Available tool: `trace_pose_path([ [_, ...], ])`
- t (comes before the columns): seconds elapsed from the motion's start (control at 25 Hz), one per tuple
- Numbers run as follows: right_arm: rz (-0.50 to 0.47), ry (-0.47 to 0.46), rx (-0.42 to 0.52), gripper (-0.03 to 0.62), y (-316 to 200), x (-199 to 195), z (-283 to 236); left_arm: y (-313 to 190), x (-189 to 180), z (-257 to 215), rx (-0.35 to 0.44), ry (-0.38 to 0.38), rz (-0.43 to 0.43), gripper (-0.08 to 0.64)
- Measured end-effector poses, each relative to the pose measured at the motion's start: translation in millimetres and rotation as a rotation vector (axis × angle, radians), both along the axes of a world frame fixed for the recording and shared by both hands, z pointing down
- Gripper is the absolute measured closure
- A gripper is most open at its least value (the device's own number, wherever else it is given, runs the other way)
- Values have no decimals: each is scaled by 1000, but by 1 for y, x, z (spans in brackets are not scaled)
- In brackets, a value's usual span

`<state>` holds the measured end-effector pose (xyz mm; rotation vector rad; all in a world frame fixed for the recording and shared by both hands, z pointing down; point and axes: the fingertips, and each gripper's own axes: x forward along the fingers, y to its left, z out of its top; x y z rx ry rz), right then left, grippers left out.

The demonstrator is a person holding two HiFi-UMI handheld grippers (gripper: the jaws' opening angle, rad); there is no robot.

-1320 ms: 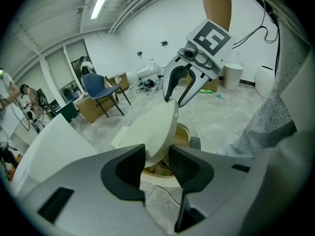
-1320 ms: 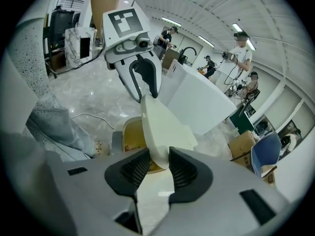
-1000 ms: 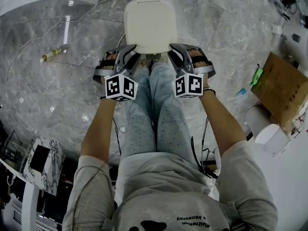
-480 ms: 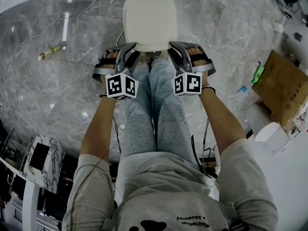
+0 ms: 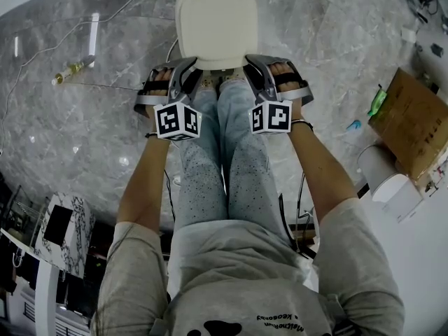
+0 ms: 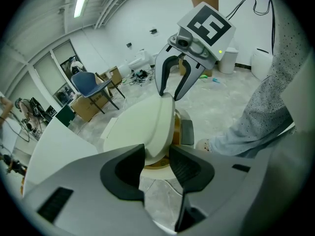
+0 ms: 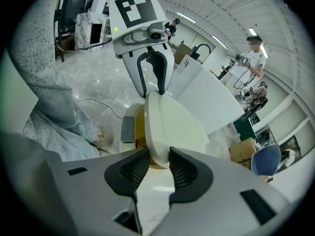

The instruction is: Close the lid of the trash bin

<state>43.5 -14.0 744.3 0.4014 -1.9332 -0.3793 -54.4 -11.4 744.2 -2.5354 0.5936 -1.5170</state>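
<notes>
A cream trash-bin lid lies on the floor ahead of the person's feet. It is tilted up over the bin's rim, and a yellowish inside shows beneath it. My left gripper is shut on the lid's near left edge. In the left gripper view the lid sits between the left gripper's pads. My right gripper is shut on the near right edge. The right gripper view shows the lid between the right gripper's pads. Each gripper sees the other across the lid.
A small bottle and a thin cable lie on the marble floor at the left. A cardboard box and a white round bin stand at the right. A marble-patterned box is at the lower left. The person's sandalled feet flank the bin.
Both grippers and the lid's near edge have shifted a little up the head view together, sinking towards the bin. The grips on the lid look unchanged.
</notes>
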Motion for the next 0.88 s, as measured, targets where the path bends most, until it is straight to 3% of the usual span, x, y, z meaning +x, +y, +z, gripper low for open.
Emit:
trace_pose_path([
  [0.52,-11,75,-42,454,9,-2,23,8,-3,20,-15,-71,30,397],
  [0.88,-15,122,-93,457,9,-1,36,8,-1,32,-75,-74,-3,397],
])
